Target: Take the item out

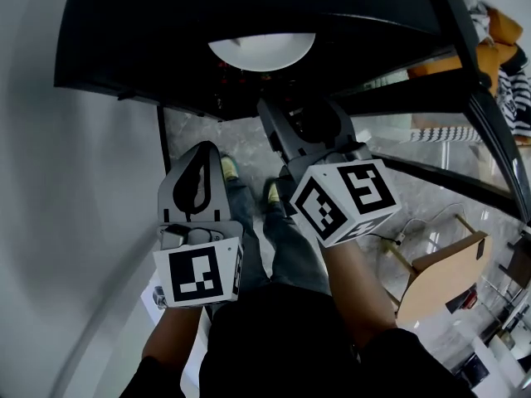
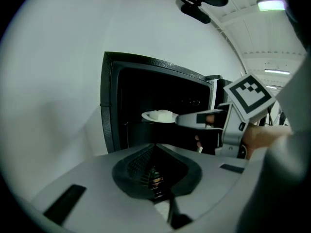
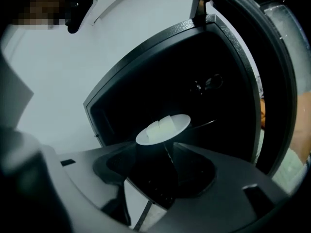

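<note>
A white plate point(image 1: 261, 50) carrying pale white blocks point(image 3: 160, 126) sits inside a black oven point(image 1: 166, 40) whose door point(image 3: 272, 81) stands swung wide to the right. My right gripper point(image 1: 267, 108) reaches into the cavity. Its jaws stand apart, and the plate's point(image 3: 163, 129) near rim lies at their tips, with no pad seen pressing on it. In the left gripper view the right gripper point(image 2: 183, 119) is level and meets the plate point(image 2: 159, 116) at its edge. My left gripper point(image 1: 202, 149) hangs lower, outside the oven point(image 2: 109, 101), with its jaws together on nothing.
The open glass door point(image 1: 489, 131) juts out at the right of my right arm. A white wall point(image 1: 75, 206) runs along the left. Below are a marble floor point(image 1: 199, 131), the person's legs, and a cardboard box point(image 1: 440, 276) at lower right.
</note>
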`<state>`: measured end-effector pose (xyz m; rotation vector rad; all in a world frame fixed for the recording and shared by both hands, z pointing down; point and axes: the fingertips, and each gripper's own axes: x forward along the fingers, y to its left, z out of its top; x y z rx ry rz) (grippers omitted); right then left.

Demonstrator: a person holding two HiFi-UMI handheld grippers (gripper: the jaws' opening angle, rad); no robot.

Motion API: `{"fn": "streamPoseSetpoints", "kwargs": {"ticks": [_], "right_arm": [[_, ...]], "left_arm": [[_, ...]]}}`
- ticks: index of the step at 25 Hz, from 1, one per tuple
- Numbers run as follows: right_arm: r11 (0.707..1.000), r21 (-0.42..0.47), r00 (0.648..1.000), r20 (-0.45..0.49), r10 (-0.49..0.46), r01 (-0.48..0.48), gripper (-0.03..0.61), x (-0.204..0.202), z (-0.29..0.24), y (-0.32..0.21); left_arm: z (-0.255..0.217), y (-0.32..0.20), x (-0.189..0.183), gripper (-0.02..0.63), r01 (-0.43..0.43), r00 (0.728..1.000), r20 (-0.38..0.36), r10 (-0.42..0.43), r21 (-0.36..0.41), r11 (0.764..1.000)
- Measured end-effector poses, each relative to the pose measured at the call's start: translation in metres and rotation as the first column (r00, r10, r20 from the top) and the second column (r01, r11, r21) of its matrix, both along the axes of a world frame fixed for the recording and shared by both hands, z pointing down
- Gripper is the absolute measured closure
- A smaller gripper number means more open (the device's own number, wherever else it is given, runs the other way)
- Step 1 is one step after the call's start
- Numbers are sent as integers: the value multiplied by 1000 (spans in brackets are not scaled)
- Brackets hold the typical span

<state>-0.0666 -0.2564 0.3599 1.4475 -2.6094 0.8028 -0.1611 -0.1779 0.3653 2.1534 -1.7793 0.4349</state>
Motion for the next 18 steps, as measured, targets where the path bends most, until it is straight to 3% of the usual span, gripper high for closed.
{"fn": "streamPoseSetpoints", "kwargs": {"ticks": [6, 10, 18], "right_arm": [[999, -2, 999, 12, 38, -38, 267, -8, 0, -22], [997, -31, 997, 32, 72, -71, 267, -8, 6, -30], [991, -94, 989, 109, 101, -91, 270, -11, 13, -37]], "left_arm": [[7, -6, -2, 604, 5, 1000, -22, -6, -47, 999], [11, -10, -4, 604, -20, 1000, -2, 20, -36, 999], [18, -6, 3, 604, -17, 999, -49, 12, -90, 996]]}}
